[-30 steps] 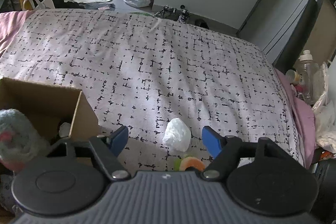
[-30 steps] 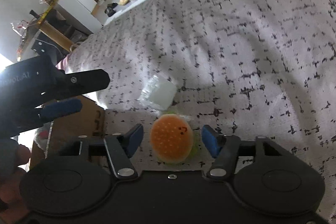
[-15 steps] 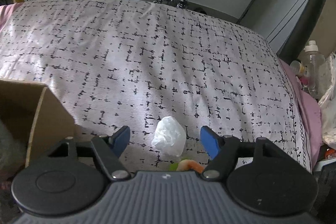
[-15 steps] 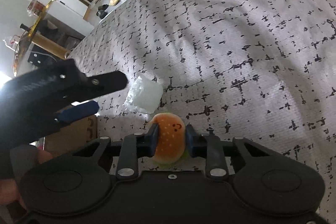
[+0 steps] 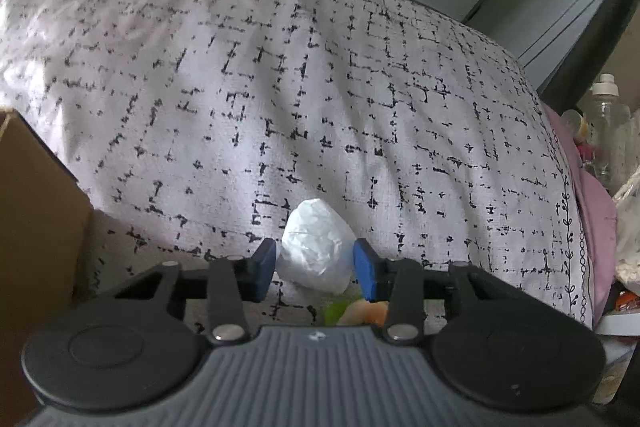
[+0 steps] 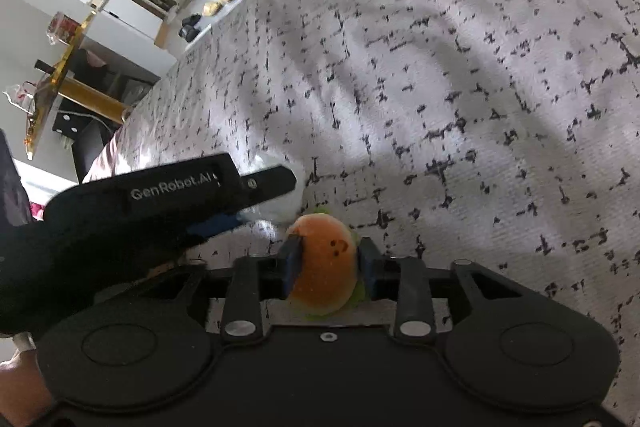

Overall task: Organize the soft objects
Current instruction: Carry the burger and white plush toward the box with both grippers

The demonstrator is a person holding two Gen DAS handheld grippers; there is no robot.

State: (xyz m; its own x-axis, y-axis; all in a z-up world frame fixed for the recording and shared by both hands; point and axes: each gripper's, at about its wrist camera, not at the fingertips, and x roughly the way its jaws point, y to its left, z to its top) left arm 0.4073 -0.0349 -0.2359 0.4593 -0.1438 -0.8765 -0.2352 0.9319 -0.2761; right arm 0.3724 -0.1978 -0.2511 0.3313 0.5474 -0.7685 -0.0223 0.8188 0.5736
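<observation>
Left wrist view: the left gripper is closing around a white crumpled wad on the patterned bedspread, pads just beside it, not visibly pressing; centring it should prevent slipping. A cardboard box stands left of the wad. Right wrist view: the right gripper, jaws easing apart, clasps a plush burger just beside the wad.

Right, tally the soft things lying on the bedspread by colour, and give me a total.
White: 1, the crumpled white lump between the left claw's pads
Orange: 1, the burger plush between the right claw's pads
Total: 2
</observation>
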